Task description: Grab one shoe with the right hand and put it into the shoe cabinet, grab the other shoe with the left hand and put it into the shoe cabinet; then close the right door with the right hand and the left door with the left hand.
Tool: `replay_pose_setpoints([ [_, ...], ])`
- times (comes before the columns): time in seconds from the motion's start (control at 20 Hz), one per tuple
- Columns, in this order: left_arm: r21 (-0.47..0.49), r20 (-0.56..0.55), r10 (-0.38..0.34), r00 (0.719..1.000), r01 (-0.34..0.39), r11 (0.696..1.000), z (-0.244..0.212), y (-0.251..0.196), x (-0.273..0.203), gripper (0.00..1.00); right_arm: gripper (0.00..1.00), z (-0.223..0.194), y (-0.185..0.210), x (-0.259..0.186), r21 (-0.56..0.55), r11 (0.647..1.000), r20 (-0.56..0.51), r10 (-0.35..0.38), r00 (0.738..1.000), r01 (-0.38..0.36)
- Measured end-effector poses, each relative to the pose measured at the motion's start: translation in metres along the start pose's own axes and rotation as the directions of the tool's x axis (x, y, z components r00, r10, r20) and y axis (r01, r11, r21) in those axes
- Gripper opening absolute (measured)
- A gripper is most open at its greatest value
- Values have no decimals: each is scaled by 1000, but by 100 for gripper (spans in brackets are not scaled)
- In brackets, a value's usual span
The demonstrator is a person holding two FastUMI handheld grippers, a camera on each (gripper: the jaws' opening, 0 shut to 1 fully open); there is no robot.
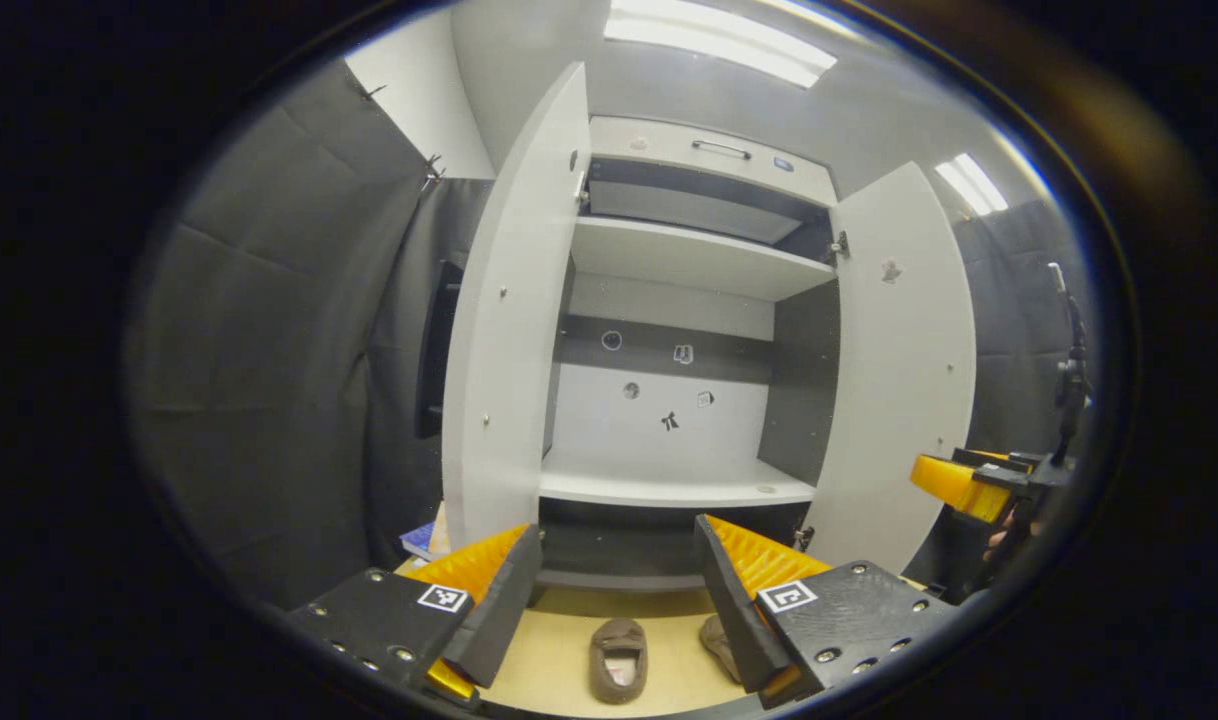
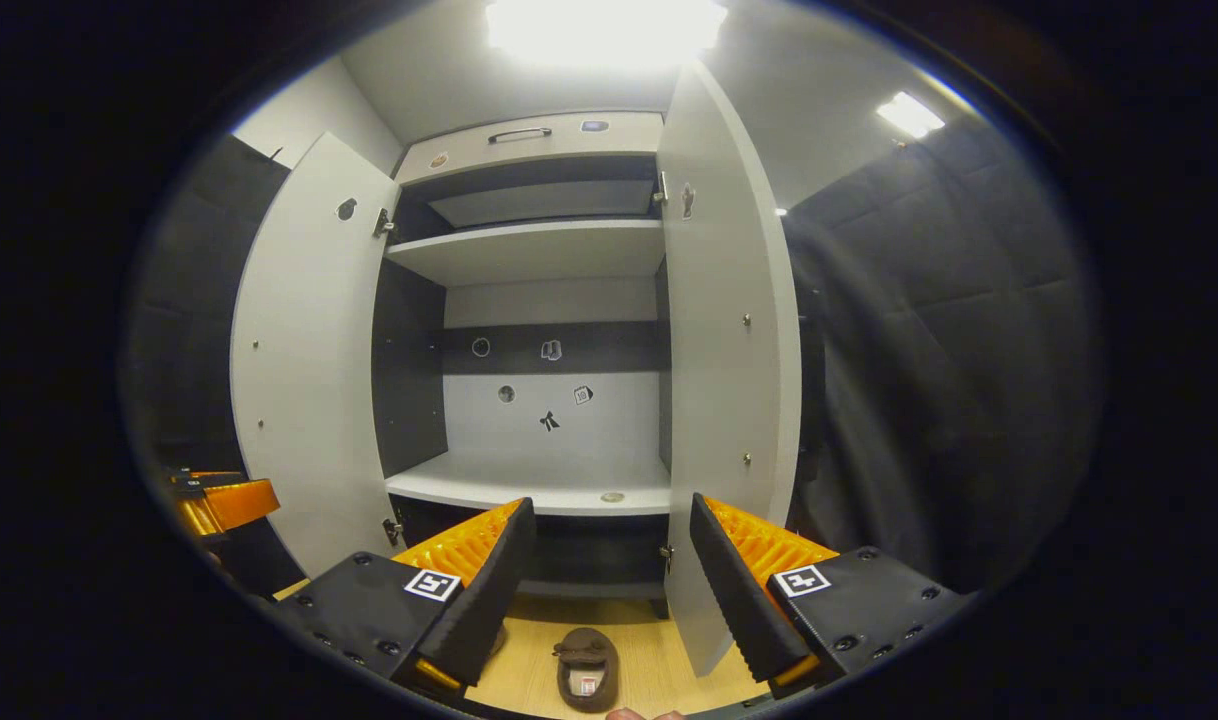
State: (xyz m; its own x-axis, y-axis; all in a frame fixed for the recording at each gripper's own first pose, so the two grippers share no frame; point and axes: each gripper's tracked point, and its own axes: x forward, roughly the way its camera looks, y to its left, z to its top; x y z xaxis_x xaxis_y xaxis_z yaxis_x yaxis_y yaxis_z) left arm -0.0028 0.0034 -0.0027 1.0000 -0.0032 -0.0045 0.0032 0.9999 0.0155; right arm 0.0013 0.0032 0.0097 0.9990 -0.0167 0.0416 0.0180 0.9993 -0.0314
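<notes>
My left gripper (image 1: 617, 590) hangs spread and empty before the tall white 2-door shoe cabinet (image 1: 669, 300), both doors swung open. Below, 1 brown fuzzy slipper (image 1: 618, 658) lies on the pale wooden floor (image 1: 549, 660); the second slipper (image 1: 717, 645) is mostly hidden behind my finger. My right gripper (image 2: 609, 575) is spread too, holding nothing, with 1 slipper beneath it, its neighbour barely visible behind my finger.

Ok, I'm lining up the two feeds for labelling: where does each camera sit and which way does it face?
Left gripper view: rides the left gripper, facing the open shoe cabinet; shows its own fingers, and the right gripper farther off.
Right gripper view: rides the right gripper, facing the same cabinet; own fingers, left gripper at left.
Shared: cabinet, both open doors, a brown shoe on the floor.
</notes>
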Motion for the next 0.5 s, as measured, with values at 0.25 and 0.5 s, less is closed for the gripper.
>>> replay_pose_setpoints([
  [0.25, -7, -1, 3, 1000, -3, 1000, -2, 1, 1, 92, 98, 1, 9, 11, -38, 999, -27, 16, 1000, -17],
  [0.5, -13, -9, 6, 1000, -7, 1000, -8, 9, -4, 92, 98, -5, 25, 30, -18, 998, -92, 55, 994, -57],
])
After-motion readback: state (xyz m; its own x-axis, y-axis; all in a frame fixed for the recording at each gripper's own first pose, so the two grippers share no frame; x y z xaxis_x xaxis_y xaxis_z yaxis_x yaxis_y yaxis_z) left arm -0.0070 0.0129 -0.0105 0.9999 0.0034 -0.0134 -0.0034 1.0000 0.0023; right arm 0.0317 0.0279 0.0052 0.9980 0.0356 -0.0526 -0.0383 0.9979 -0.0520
